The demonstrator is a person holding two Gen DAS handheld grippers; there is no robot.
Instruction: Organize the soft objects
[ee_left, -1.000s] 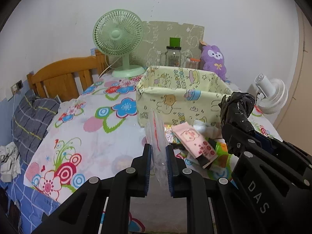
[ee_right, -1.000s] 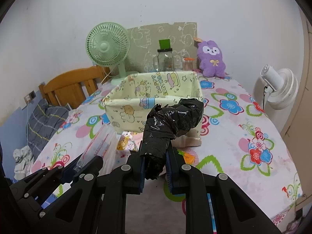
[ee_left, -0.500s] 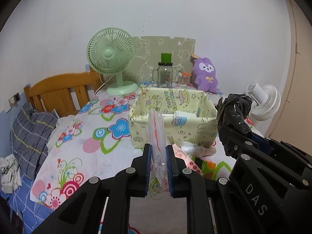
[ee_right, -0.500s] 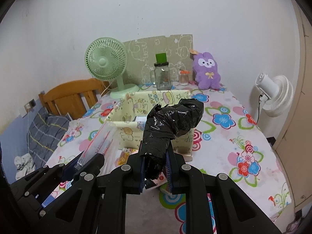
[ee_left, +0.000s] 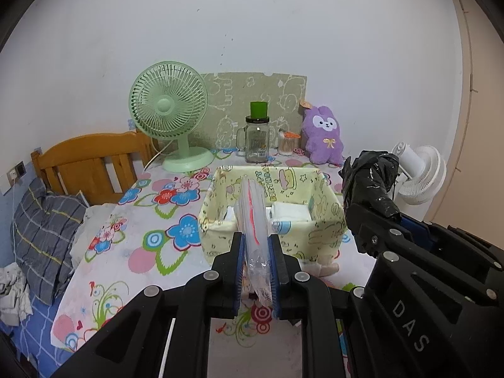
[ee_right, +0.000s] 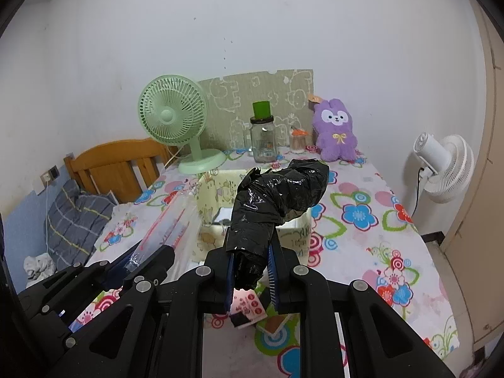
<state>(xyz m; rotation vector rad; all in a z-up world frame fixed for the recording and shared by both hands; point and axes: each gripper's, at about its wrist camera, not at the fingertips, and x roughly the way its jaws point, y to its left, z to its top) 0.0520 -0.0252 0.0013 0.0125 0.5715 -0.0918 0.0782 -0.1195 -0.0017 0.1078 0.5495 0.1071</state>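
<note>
My left gripper (ee_left: 255, 245) is shut on a clear plastic bag (ee_left: 253, 217) with a red zip strip, which stands upright between the pads. My right gripper (ee_right: 250, 252) is shut on a rolled black plastic bag (ee_right: 277, 195) that bends off to the right. Both hang above the near side of a yellow cartoon-print fabric bin (ee_left: 324, 230) on the flowered table; the bin holds white folded items (ee_left: 291, 211). In the left wrist view the right gripper (ee_left: 368, 220) with its black bag sits to the right. The left gripper (ee_right: 151, 252) shows at the lower left of the right wrist view.
A pink printed packet (ee_right: 249, 305) and other small packets lie on the table under the grippers. At the back stand a green fan (ee_left: 170, 113), a glass jar (ee_left: 256, 141) and a purple plush (ee_left: 324, 135). A white fan (ee_right: 447, 167) is right, a wooden headboard (ee_left: 91, 160) left.
Both grippers have risen with their bags held; the bin and the packets on the table have dropped lower in both views, and the bin's inside has come into sight.
</note>
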